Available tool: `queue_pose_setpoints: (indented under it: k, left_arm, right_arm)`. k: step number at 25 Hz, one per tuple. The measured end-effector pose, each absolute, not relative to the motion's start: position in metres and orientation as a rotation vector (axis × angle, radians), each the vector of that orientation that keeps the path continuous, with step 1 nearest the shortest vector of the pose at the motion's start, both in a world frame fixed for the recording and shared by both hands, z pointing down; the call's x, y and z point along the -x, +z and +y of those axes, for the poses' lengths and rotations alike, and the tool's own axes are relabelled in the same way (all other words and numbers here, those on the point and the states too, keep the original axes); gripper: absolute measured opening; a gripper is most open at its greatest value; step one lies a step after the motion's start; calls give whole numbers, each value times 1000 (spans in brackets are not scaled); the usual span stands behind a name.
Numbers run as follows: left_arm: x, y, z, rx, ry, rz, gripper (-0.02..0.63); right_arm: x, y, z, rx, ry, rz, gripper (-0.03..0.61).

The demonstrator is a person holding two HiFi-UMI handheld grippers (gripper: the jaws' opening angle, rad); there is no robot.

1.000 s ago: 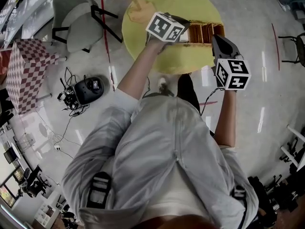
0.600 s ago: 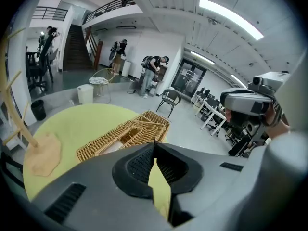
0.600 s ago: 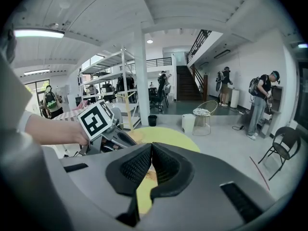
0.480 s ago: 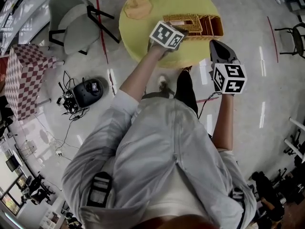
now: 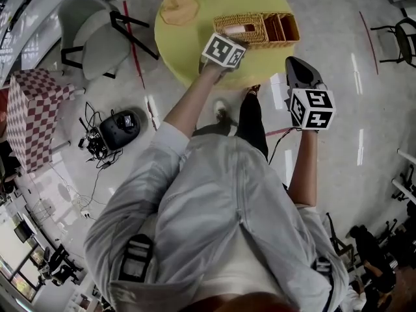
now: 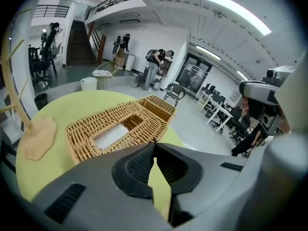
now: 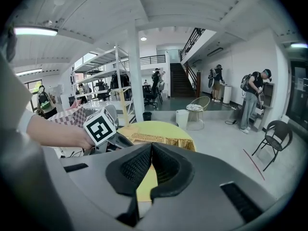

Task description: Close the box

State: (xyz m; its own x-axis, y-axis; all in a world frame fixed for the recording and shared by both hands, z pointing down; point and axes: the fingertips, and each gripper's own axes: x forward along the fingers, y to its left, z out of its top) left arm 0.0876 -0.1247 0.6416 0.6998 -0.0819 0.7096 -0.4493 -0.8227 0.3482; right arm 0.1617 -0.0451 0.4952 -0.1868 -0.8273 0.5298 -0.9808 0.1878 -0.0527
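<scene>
The wicker box (image 5: 255,28) sits on the far part of the round yellow table (image 5: 182,44), ahead of both grippers and touching neither. Its left half is a woven panel with a rectangular slot, something pale showing through. Its right half stands open, with only wicker visible inside. A wooden stand (image 5: 178,8) rests on the table left of the box. The left gripper (image 6: 154,146) has its jaws closed tip to tip on nothing; the right gripper (image 7: 151,147) likewise, pads together and empty. A second ago the left gripper's marker cube (image 5: 223,49) covered part of the box in the head view; now the box lies wholly clear beyond it, and it looks nearer and fuller in the left gripper view.
</scene>
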Motion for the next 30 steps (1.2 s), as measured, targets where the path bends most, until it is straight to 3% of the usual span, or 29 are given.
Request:
queue_pose_setpoints:
  k: [7,8,10,11,13,16,21,30]
  left_arm:
    - [-88,643,-125,-2421,860,-427,43]
    - [-86,641,-126,-2430,850,-432,58]
    - [-81,635,-129,-2450,838,-436,175]
    - [-79,633,-129,-2462,838,-434,201]
    - [-72,626,-130,-2483,828,-433,201]
    - [-58,606,-138,-2509,780,-460,190]
    - [-31,551,-144,-2588,657,-529,53]
    - [17,444,-166,-2778,468,-797,32]
  right_arm:
    - [-159,498,-51,-1697,545,-2096,23]
    - [-158,496,-53,-1697,541,-2099,23]
    - [-155,492,-58,-1698,533,-2105,23]
    - [-154,490,-61,-1700,528,-2109,24]
    - [-153,484,-67,-1702,510,-2116,25]
    - [-150,470,-79,-1699,460,-2134,25]
    - [-143,441,-92,-1684,368,-2162,25]
    - [-123,387,-112,-1670,163,-2186,23]
